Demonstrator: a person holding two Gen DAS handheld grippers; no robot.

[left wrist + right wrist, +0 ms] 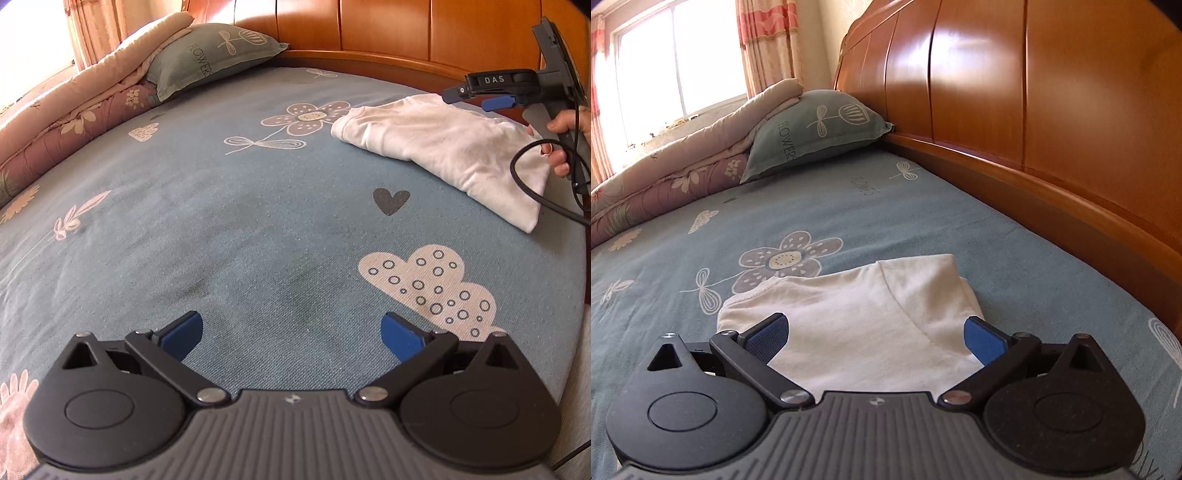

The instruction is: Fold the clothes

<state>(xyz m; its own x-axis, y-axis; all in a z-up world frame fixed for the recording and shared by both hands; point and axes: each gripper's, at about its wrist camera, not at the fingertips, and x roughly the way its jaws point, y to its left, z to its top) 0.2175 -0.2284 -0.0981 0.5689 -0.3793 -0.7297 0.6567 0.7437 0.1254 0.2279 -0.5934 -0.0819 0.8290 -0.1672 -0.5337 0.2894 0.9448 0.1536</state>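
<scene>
Left wrist view: the left gripper (291,334) is hanging spread wide over the bedsheet (221,229). Right gripper (877,338) is hovering, fingers wide apart, above the folded white shirt (857,317).

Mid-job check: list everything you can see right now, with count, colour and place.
White garment: one, white, folded, on the bed near the headboard, under the right tongs.
Bedsheet: one, blue-grey with flower, heart and cloud prints, covering the bed.
Pillow: one, grey-green, far end by the headboard.
Quilt: one, beige and mauve floral, folded beside the pillow.
Headboard: one, orange-brown wood.
Curtains: peach, by the window.
Left tongs: open, over bare sheet.
Right tongs: open.
Hand: one, holding the right tongs' handle.
</scene>
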